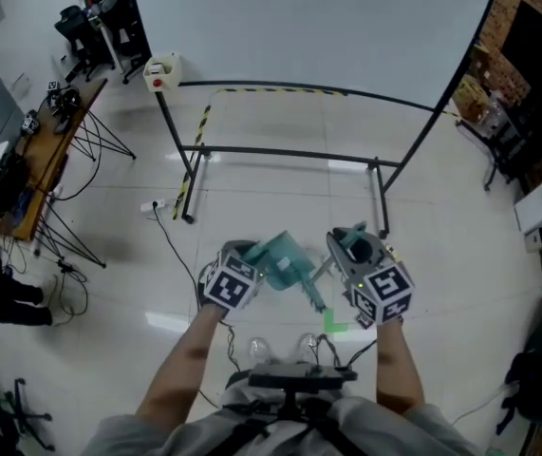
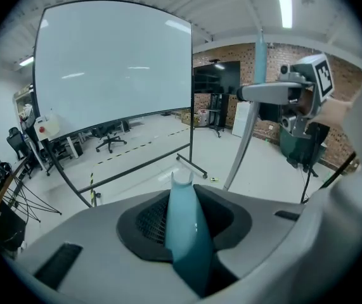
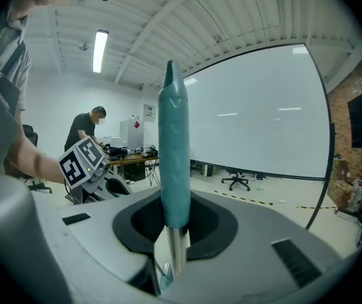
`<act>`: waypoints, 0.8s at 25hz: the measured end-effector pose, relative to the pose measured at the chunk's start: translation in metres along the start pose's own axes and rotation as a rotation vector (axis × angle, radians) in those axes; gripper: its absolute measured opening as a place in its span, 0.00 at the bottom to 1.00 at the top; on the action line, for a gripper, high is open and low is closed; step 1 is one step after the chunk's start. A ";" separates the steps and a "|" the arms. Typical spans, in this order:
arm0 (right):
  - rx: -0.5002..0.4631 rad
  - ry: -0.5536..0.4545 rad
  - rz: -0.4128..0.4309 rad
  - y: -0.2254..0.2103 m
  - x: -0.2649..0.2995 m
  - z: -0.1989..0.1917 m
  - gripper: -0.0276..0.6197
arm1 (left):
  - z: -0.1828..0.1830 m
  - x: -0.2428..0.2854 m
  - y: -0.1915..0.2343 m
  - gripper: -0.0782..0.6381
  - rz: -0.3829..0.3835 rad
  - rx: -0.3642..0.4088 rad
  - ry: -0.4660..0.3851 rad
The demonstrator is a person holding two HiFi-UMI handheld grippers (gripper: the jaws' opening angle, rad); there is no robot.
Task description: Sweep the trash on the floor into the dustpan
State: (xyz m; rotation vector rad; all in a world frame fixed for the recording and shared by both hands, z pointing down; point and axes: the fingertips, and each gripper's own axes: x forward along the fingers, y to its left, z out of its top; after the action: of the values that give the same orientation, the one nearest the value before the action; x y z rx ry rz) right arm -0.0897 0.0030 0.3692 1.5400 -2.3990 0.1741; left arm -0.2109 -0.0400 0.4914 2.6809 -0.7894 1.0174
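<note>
Forearms and dark chest mount (image 1: 294, 380) sit lowest in head view, both tools raised in front of the body. Left gripper (image 1: 239, 259) is clamped on the dustpan handle (image 2: 184, 223), teal, its notched end poking out past the jaws. Right gripper (image 1: 351, 245) is pinched tight on the broom handle (image 3: 173, 144), teal grip above, bare metal shaft (image 3: 175, 252) below the pads. The pole stands near upright in the right gripper view and slants across the left gripper view. Dustpan (image 1: 280, 255) hangs between the two grippers, off the floor and tilted. That looks like a carry posture, not sweeping, since neither tool shows floor contact. The dustpan is the only container; no trash made out inside, too small to be sure. Green patch (image 1: 333, 323) on the tiles under the right gripper, tape or trash, cannot tell. Small bit of likely trash (image 2: 213, 180) lies on the floor just beside the foot of the whiteboard stand (image 1: 280, 150), well apart from the pan. Farther off, a cluttered desk (image 1: 52, 150) and a person (image 3: 85, 128) at the back.
</note>
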 end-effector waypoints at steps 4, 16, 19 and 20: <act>0.005 -0.010 -0.032 -0.009 -0.014 0.003 0.13 | 0.014 0.002 -0.010 0.25 -0.018 0.013 -0.015; 0.021 -0.016 -0.082 -0.021 -0.043 -0.001 0.13 | 0.029 0.012 -0.041 0.25 -0.069 0.053 -0.010; 0.027 -0.017 -0.093 -0.025 -0.050 -0.001 0.13 | 0.033 0.013 -0.046 0.25 -0.079 0.060 -0.011; 0.029 -0.018 -0.097 -0.026 -0.051 -0.001 0.13 | 0.034 0.014 -0.047 0.25 -0.081 0.062 -0.010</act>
State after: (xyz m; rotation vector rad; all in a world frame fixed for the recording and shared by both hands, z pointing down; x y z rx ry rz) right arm -0.0463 0.0370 0.3535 1.6730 -2.3388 0.1761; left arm -0.1581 -0.0173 0.4765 2.7476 -0.6559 1.0259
